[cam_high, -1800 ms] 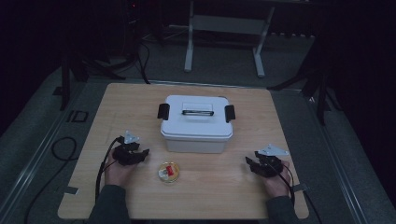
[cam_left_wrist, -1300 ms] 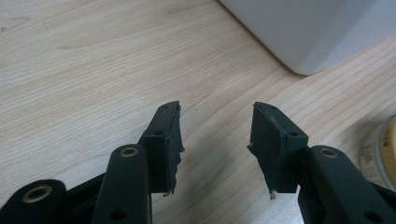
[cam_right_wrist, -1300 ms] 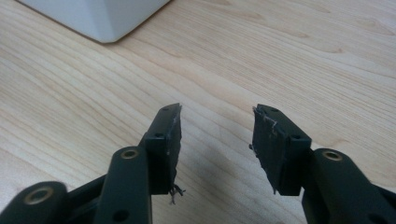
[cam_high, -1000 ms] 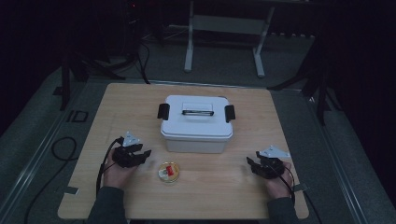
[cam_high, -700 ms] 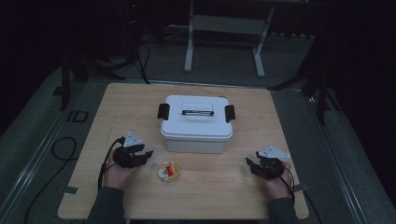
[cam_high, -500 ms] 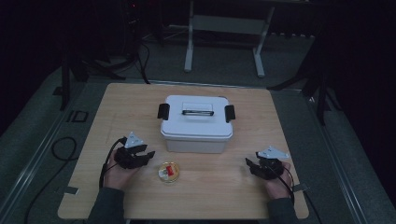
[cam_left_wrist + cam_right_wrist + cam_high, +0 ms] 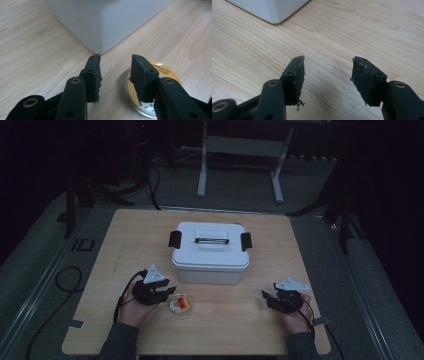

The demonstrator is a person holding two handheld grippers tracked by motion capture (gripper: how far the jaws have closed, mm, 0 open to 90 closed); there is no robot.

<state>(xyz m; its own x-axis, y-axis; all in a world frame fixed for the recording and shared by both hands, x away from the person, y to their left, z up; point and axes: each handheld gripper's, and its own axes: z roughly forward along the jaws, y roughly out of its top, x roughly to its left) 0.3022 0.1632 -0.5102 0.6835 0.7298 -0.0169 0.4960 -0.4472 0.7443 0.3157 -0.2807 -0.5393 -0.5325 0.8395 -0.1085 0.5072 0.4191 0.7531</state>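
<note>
The small round tin (image 7: pixel 180 304) with a yellow label lies on the table (image 7: pixel 100 270), just in front of the white box (image 7: pixel 210 262), nr its left front corner. Our left tongs (image 7: pixel 162 292) sit right beside the tin, partly over it; jaws have just been closing, part open, w/ nothing between. Our right tongs (image 7: pixel 270 297), well apart from the tin & off the box's right front corner, have just been opening: wide, empty.

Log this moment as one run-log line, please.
left tongs: open, jaws just closing, nothing between, beside small round container | right tongs: open, jaws just opening, over bare table | white lidded box: closed
</note>
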